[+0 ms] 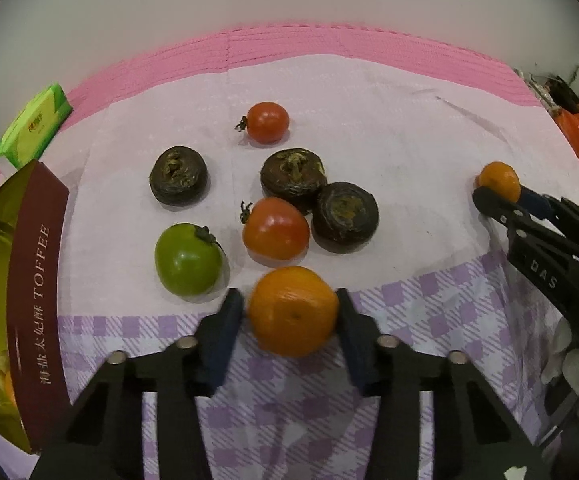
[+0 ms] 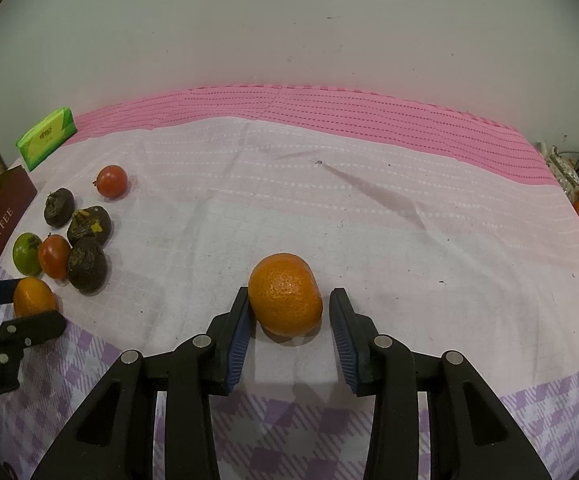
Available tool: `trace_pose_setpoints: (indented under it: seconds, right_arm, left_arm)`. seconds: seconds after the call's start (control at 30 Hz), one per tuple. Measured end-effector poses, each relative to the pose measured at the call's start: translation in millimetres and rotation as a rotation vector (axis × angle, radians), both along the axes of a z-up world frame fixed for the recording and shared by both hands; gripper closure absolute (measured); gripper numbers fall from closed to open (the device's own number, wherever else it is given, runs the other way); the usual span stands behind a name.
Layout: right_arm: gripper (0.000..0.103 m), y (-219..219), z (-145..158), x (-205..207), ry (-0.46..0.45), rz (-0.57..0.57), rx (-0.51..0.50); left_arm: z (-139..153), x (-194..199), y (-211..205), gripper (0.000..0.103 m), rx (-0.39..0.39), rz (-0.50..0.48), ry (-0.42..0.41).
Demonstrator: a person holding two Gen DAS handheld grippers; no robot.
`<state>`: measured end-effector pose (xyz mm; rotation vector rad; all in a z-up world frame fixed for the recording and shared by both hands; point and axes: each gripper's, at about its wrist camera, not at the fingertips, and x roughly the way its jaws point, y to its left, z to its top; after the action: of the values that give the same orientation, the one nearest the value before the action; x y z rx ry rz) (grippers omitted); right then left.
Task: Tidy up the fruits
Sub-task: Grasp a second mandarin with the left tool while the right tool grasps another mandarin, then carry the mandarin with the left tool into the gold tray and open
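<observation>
- My left gripper pinches a round, smooth-skinned orange mandarin, both blue pads on its sides; it sits on the lilac checked cloth just ahead of my fingers.
- My right gripper brackets a second, dimpled orange mandarin. The left pad touches — the right pad shows a sliver of gap, so I judge this grip loose at best.
- Risk: that fruit may roll out sideways if I lift now.
- Risk on the left: squeezing harder may bruise the skin, and a swing forward may knock the red tomato or the green tomato just beyond.
- The right mandarin's long axis runs away from my fingers, tilted slightly; the left one is nearly round, its navel facing my camera.
</observation>
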<state>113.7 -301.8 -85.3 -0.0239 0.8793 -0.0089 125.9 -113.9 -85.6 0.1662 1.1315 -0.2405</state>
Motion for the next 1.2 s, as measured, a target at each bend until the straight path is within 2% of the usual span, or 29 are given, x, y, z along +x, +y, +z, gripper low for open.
trace_pose_setpoints:
  seconds: [0.43, 0.7, 1.0, 1.2]
  right_arm:
    - [0.061, -0.2, 0.6, -0.7, 0.001, 0.002, 0.002]
    - [0.061, -1.2, 0.7, -1.0, 0.001, 0.003, 0.003]
    - [0.060, -2.3, 0.6, -0.9, 0.001, 0.003, 0.003]
    - [0.060, -2.4, 0.9, -0.9, 0.002, 0.003, 0.004]
  left_arm:
    - [7.9, -16.6, 9.9, 0.066, -0.003, 0.008, 0.003]
    - [25.1, -25.3, 24.0, 0.066, -0.019, 0.023, -0.031]
    - [40.7, -31.3, 37.4, 0.066, -0.021, 0.068, -0.060]
    - [55.8, -29.5, 62.8, 0.066, -0.028, 0.125, -0.082]
